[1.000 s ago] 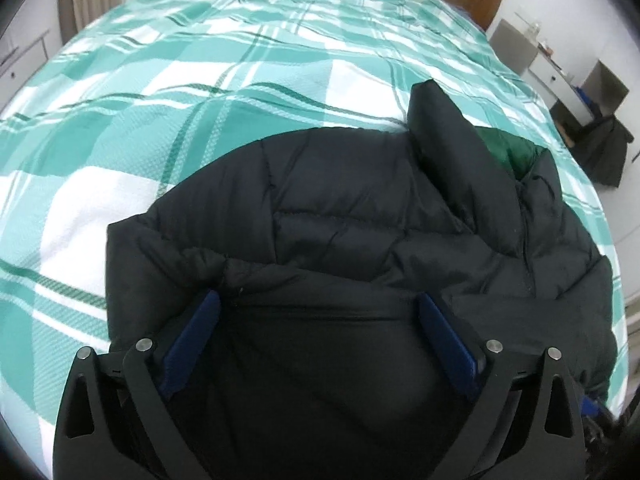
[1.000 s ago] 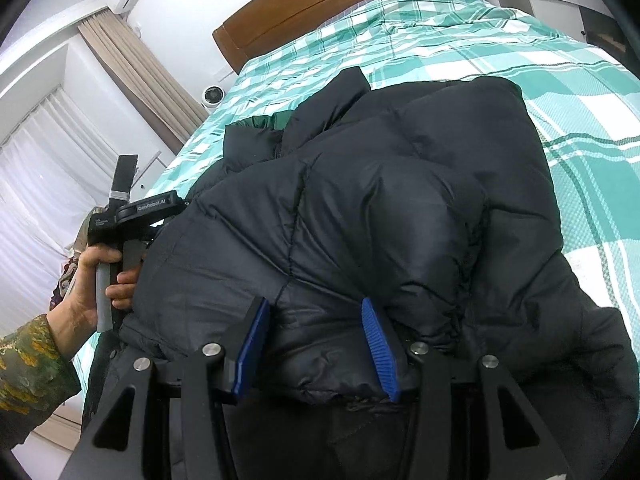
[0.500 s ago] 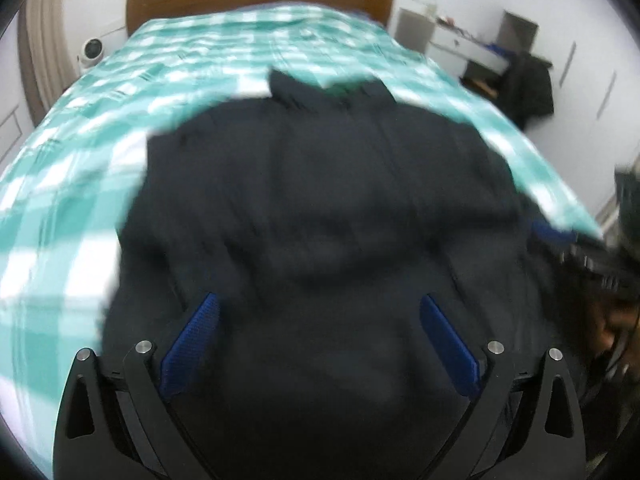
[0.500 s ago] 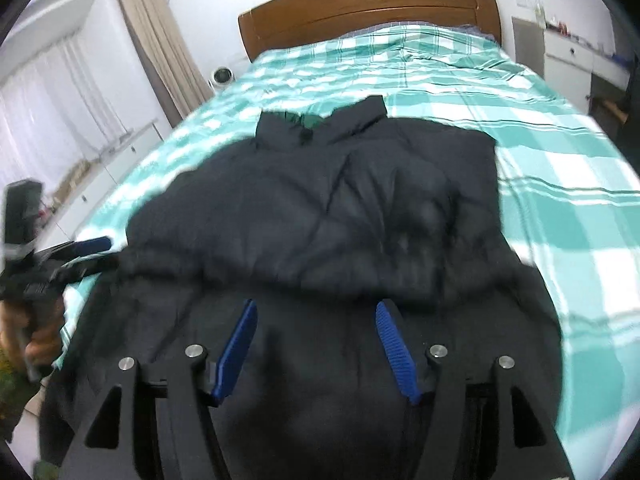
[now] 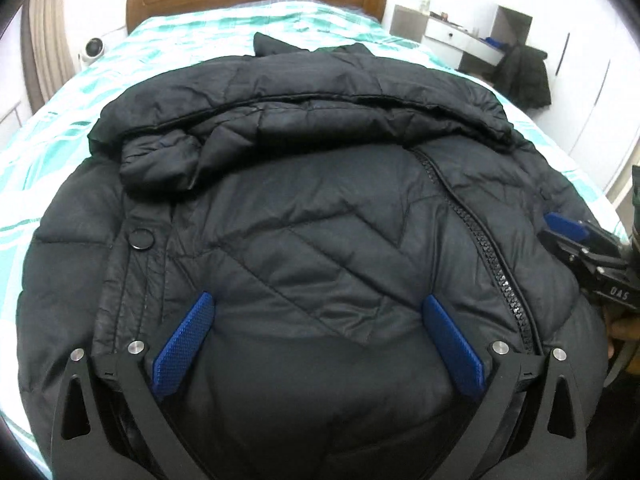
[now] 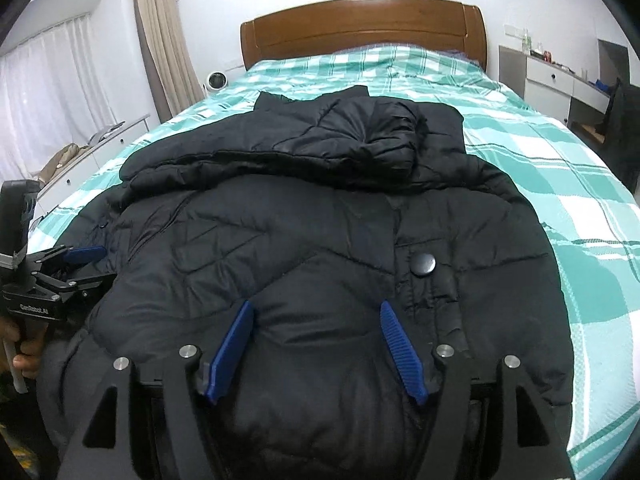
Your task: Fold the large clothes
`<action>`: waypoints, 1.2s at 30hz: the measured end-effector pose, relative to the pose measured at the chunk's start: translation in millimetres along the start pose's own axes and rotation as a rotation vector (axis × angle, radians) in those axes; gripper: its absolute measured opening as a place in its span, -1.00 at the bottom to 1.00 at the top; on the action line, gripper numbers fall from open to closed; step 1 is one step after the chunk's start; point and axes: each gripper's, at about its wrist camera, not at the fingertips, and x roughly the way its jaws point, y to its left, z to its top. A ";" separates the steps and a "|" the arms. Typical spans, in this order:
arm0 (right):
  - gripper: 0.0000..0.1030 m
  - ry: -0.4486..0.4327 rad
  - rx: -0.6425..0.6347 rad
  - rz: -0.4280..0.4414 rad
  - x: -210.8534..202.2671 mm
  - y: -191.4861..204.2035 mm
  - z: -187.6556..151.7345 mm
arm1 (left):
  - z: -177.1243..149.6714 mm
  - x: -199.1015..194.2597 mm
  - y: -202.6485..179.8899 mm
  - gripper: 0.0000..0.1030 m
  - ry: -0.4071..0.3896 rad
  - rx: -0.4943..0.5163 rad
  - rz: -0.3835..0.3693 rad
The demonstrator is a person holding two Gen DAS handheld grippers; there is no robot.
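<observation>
A large black puffer jacket [image 5: 320, 220] lies spread on the bed, front side up, with its zipper [image 5: 492, 252] and a snap button [image 5: 141, 238] showing. Its far part is folded back toward me in a thick roll [image 6: 360, 140]. My left gripper [image 5: 318, 340] is open, low over the jacket's near hem. My right gripper [image 6: 316, 344] is open over the near hem too, with jacket fabric bulging between its blue pads. Each gripper shows at the edge of the other view, the right one [image 5: 576, 236] and the left one [image 6: 68, 260].
The bed has a green and white checked cover [image 6: 540, 152] and a wooden headboard [image 6: 360, 28]. A white fan [image 6: 217, 80] and curtains stand on the left. A white desk [image 6: 560, 76] and a dark coat on a chair [image 5: 524, 76] stand on the right.
Both grippers have swung round to face the headboard from the foot of the bed. The jacket now lies flatter, with its far part folded toward me. Both grippers stay open.
</observation>
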 end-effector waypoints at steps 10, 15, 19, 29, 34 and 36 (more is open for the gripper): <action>0.32 -0.003 -0.010 -0.012 1.9 2.8 -0.5 | 0.4 5.0 1.8 0.99 0.032 -0.032 0.019; 0.32 -0.003 -0.010 -0.011 1.7 2.7 -1.1 | 0.1 2.5 -0.2 0.99 0.028 -0.049 0.022; 0.32 -0.003 -0.011 -0.012 1.8 2.6 -1.1 | -1.0 1.4 -3.4 0.99 0.051 -0.021 0.047; 0.32 0.010 -0.004 -0.008 0.7 0.7 0.9 | -5.1 0.1 -2.1 0.99 0.048 0.002 0.018; 0.32 0.052 -0.008 -0.028 -4.0 2.2 2.8 | -19.0 -17.6 4.0 0.99 0.049 0.025 -0.020; 0.32 0.084 -0.003 -0.033 -10.1 2.6 3.3 | -27.8 -28.3 6.9 0.99 0.063 0.024 -0.037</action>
